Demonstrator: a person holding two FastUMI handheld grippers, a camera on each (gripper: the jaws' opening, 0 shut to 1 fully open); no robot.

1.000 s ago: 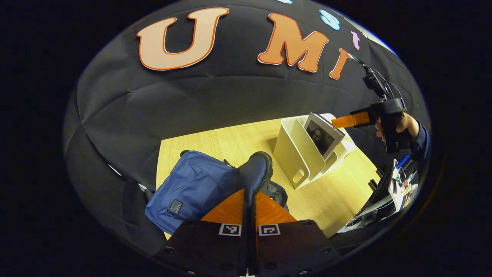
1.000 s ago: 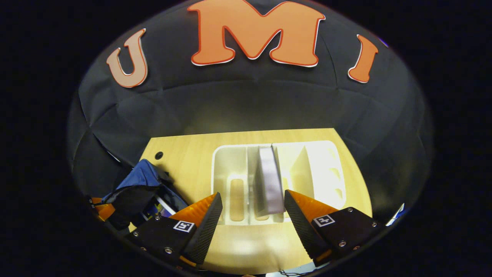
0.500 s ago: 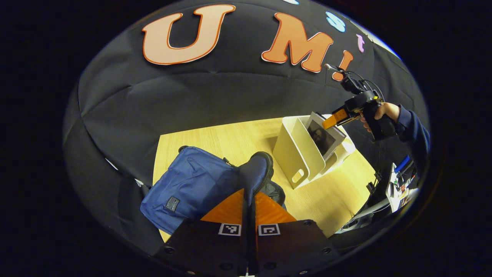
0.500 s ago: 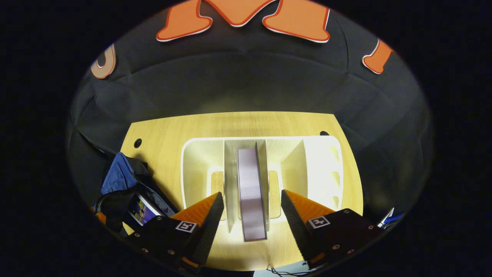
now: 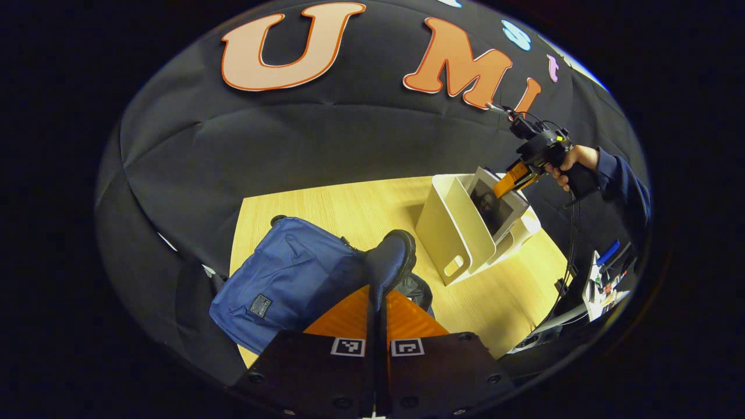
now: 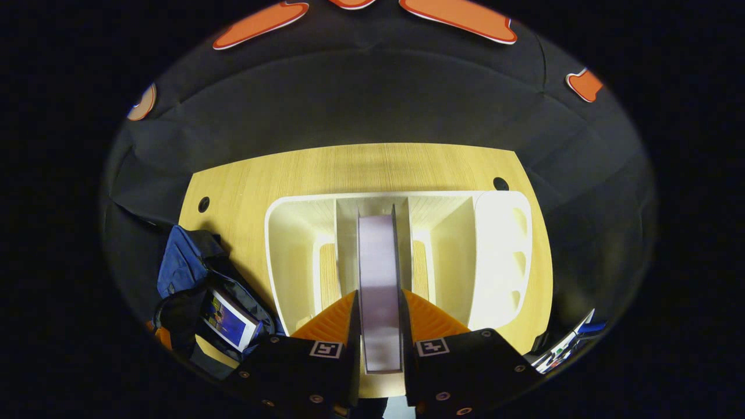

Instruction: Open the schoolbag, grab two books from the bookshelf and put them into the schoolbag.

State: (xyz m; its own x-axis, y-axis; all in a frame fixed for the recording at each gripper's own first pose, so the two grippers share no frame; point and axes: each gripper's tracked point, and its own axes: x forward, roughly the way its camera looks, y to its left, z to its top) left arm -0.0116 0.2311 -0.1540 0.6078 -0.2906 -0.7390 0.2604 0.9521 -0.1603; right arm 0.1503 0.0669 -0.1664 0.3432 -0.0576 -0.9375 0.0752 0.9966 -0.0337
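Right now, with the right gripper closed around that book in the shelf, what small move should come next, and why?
Probably lift the book straight up. The right gripper has both fingers pressed on its sides, and it stands in the bookshelf between dividers. The left gripper holds the schoolbag flap up, with one book inside.

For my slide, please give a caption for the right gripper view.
Right tongs closed on the upright book in the white bookshelf; open blue schoolbag already holds one book.
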